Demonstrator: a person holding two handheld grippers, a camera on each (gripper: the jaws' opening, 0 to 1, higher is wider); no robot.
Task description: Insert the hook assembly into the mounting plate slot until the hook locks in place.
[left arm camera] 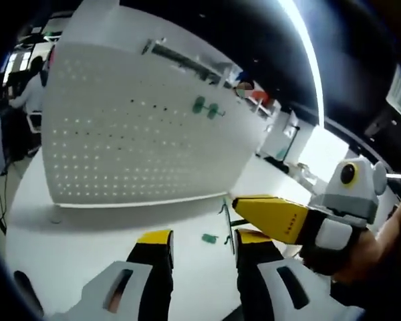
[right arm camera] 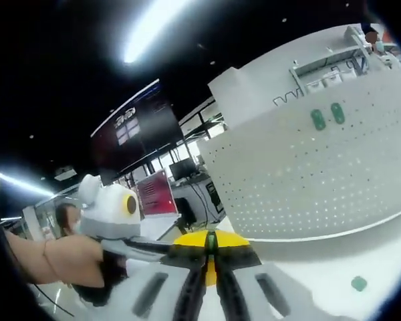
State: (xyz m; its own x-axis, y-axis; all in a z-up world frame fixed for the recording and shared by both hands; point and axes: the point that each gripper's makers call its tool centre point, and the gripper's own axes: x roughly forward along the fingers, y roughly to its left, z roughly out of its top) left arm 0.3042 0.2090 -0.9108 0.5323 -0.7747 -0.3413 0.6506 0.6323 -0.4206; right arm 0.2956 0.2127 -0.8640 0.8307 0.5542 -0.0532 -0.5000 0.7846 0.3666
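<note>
Hook [right arm camera: 211,242] is sitting pinched between the closed right tongs [right arm camera: 210,264], green, small, probably light and stiff, best gripped by its shank | left tongs [left arm camera: 202,242] are standing apart, holding nothing | pegboard [left arm camera: 140,127] is standing upright on the counter [left arm camera: 87,227] ahead, well apart from the hook

Open left gripper [left arm camera: 202,244] before pegboard [left arm camera: 140,127]
</note>
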